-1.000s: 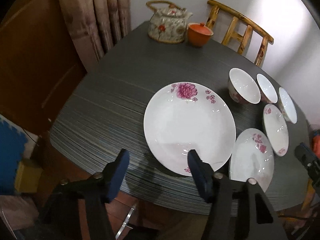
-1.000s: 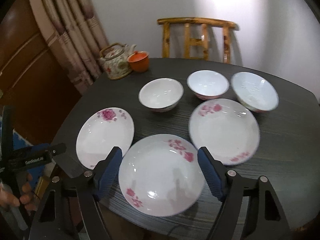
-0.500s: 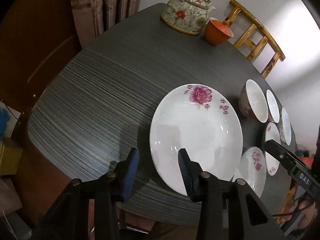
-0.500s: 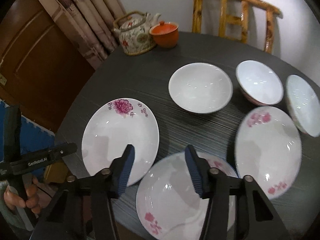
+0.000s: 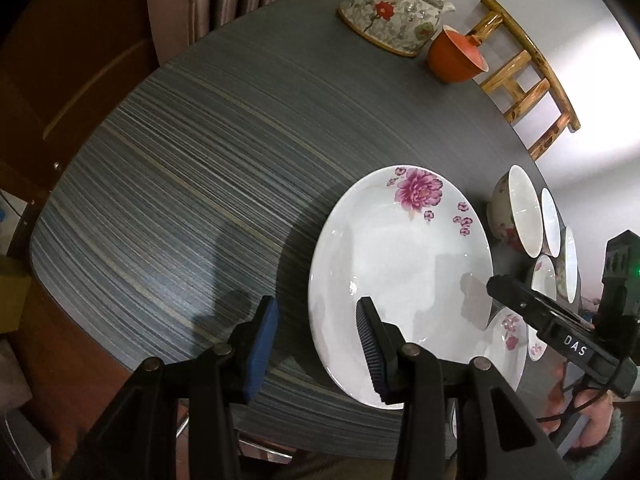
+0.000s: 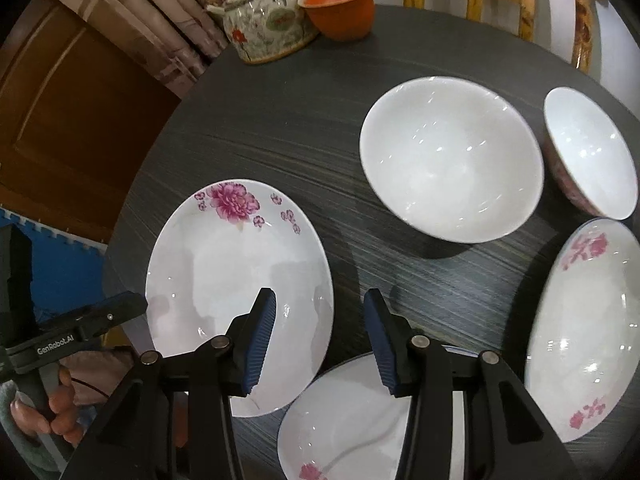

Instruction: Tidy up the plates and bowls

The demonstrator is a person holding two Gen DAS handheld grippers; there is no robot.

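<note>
Nearest the left wrist camera, the left gripper [image 5: 316, 340] stands with its blue pads apart and nothing between them, one pad over the bare striped table [image 5: 180, 168] and the other over the near rim of the peony plate [image 5: 400, 280]. The right gripper [image 6: 320, 336] is likewise parted and empty — its jaws narrowed a little within the last half second — and hangs over the gap between that same peony plate [image 6: 236, 272] and the near plate [image 6: 360, 416] at the table's edge. A third flowered plate [image 6: 584, 328] lies to the right, and beyond sit a large white bowl [image 6: 448, 156] and a smaller bowl [image 6: 588, 152]; a third bowl probably shows only as a thin edge in the left view. Farthest stand the floral teapot [image 6: 268, 16] and the orange lidded cup [image 6: 340, 4]. The plates look like glazed porcelain: stiff, fairly heavy, slick and breakable — the raised rim is the place to pinch, one pad under the lip and one on top, lifting level before stacking.
</note>
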